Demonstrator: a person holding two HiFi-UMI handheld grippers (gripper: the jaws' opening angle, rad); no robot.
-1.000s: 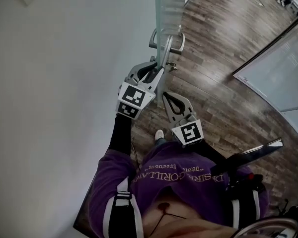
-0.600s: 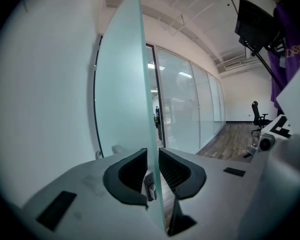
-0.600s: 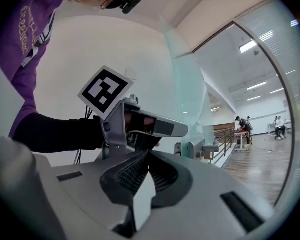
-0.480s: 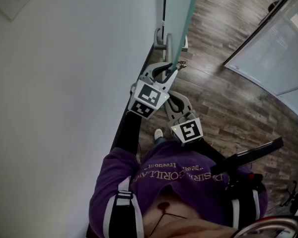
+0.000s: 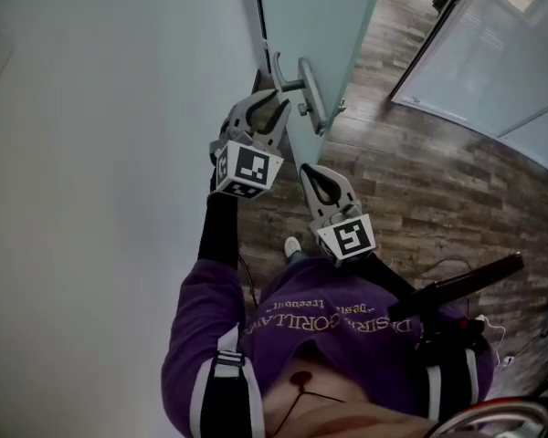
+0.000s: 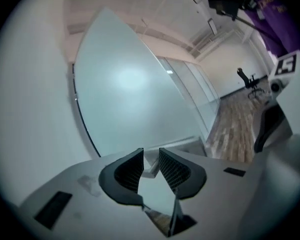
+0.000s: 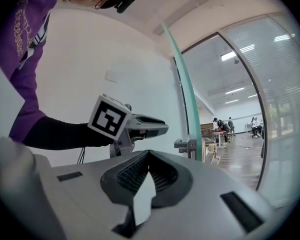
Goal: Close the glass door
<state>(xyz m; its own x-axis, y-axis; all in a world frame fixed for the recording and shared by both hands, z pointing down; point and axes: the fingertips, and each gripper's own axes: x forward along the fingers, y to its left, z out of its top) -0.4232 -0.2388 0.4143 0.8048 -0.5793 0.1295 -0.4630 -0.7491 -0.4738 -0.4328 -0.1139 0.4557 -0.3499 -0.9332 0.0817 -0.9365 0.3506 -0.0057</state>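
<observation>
Glass door (image 5: 324, 16) first, at its lever handle (image 5: 310, 103). Our left gripper (image 6: 151, 159) has hold there, its two jaws a little apart and pressed on the grey bar of the handle between their pads. Our right gripper (image 7: 149, 155) has its jaws together with nothing between them. It hangs just below and to the right of the left one, near the door but apart from it, and does no work on it.

Outward from the handle, the frosted pane stands upright. Its handle edge is close beside the white wall (image 5: 91, 153), where a dark strip (image 5: 260, 16) runs up the join. In the right gripper view we see the green thickness of that edge with wall beyond it. From that we judge the door is swung most of the way round but not fully home, and we cannot tell whether a latch has caught. As we judge it, what is left is the last bit of swing and then letting go.

We count:
- one glass door
- one handle set, with a lever on the near face and a curved grey piece on the wall side
- two grippers
- one fixed glass partition (image 5: 493, 53) to the right
- one wooden floor (image 5: 420, 181)
</observation>
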